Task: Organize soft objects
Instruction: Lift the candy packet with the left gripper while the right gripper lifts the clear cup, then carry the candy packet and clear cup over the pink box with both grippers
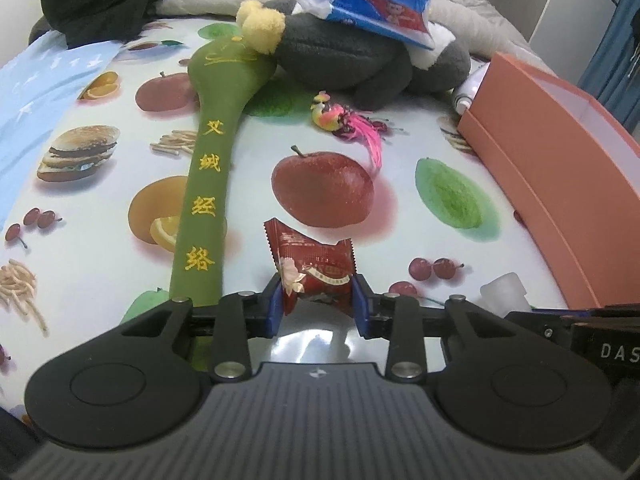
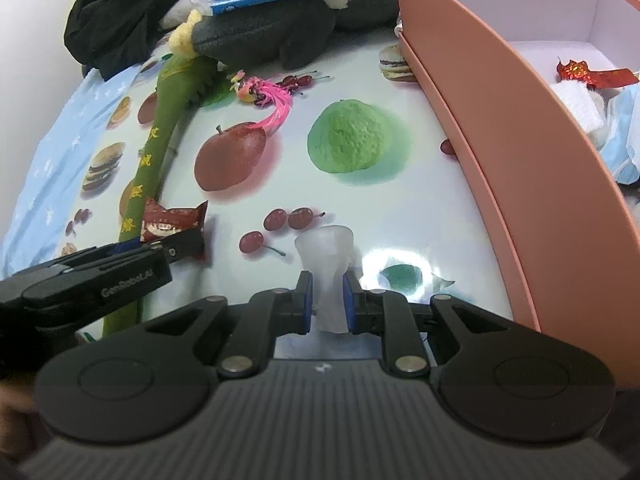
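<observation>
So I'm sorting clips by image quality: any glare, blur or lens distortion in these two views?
Left wrist view: a glare patch on the glossy tablecloth just behind the left tongs gripping the red packet; fisheye bends the pink box. Right wrist view: a bright reflection right of the right tongs holding the translucent piece; the bottom-left corner is dark and blurred.

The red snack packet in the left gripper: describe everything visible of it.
The red snack packet is a small crinkly foil-like pillow wrapper, dark red with pale printed artwork and zigzag-cut sealed ends. It stands tilted, one serrated end pointing up. The left gripper is shut on its lower part, a blue-padded finger on each side. It sits just above the fruit-print cloth, beside the green plush stick. Contents unseen.
</observation>
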Available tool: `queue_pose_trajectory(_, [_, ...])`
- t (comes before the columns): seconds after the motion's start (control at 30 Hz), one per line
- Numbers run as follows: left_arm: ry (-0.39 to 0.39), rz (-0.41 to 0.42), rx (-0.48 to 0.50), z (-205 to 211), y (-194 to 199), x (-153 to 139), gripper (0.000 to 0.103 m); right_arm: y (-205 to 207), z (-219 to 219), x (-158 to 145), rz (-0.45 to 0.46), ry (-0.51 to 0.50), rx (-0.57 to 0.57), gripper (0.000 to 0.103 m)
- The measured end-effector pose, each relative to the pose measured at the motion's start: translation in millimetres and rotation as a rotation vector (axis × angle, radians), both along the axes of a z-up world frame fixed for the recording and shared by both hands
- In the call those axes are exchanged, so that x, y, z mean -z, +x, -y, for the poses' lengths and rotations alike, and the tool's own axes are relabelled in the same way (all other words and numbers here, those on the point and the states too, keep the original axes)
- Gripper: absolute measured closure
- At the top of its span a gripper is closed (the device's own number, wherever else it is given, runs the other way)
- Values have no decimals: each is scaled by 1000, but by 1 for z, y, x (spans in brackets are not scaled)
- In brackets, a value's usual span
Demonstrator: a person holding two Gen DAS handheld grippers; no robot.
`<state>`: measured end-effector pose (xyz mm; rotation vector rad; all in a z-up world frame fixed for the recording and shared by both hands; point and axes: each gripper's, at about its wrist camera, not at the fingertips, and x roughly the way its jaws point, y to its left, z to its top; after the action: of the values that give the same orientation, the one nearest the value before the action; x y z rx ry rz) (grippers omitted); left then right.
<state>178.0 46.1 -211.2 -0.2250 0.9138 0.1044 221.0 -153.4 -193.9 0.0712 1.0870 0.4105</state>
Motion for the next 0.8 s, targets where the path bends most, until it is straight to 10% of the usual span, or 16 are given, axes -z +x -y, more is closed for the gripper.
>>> queue_pose_trajectory(0.8, [-106, 135, 18, 23, -51, -104, 63, -42, 19, -88, 186, 63, 18, 83])
